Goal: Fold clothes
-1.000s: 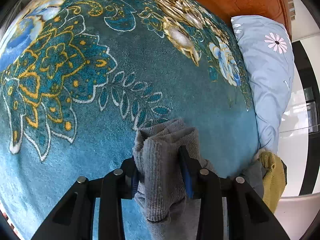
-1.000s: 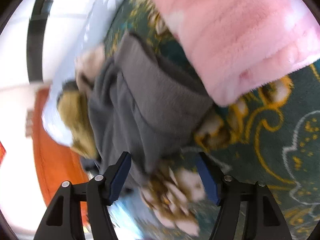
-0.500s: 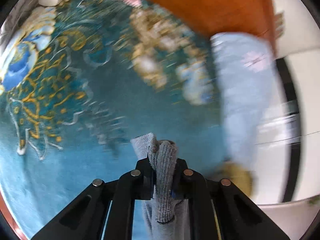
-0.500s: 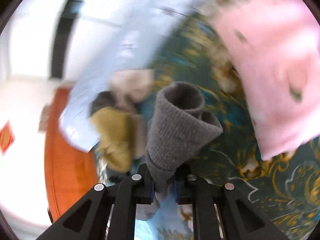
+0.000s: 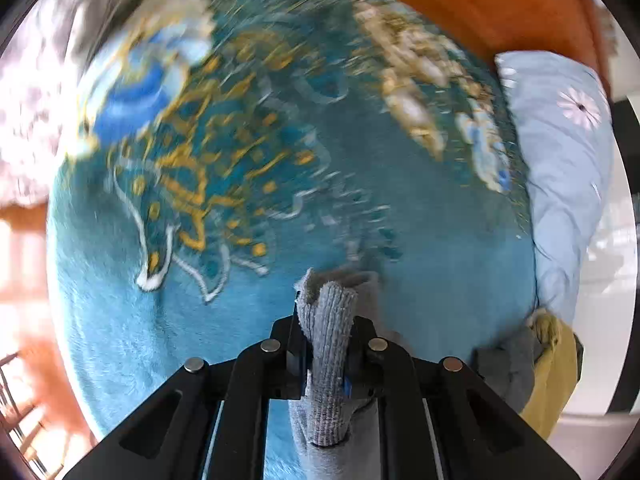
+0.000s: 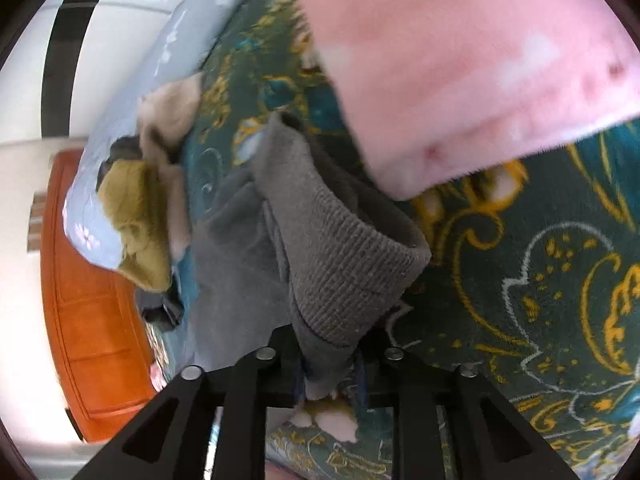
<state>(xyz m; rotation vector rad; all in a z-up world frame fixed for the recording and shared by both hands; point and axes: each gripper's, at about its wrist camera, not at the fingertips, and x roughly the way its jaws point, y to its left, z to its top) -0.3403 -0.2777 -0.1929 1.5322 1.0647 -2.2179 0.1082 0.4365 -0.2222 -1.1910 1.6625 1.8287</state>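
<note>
A grey knit garment (image 5: 328, 344) with ribbed cuffs is held between both grippers above a teal floral blanket (image 5: 224, 168). My left gripper (image 5: 325, 344) is shut on one ribbed cuff, which sticks up between the jaws. My right gripper (image 6: 330, 356) is shut on another ribbed edge of the same grey garment (image 6: 320, 240), whose body hangs toward the left of that view. The left wrist view is blurred by motion.
A pile of other clothes, olive and dark grey (image 5: 548, 364), lies by a pale blue flowered pillow (image 5: 560, 152); it also shows in the right wrist view (image 6: 136, 216). A folded pink blanket (image 6: 460, 60) lies at upper right. An orange wooden headboard (image 5: 480, 4) stands behind.
Both grippers closed on the grey garment's ribbed edges and lifted it off the blanket. Both cameras have swung since.
</note>
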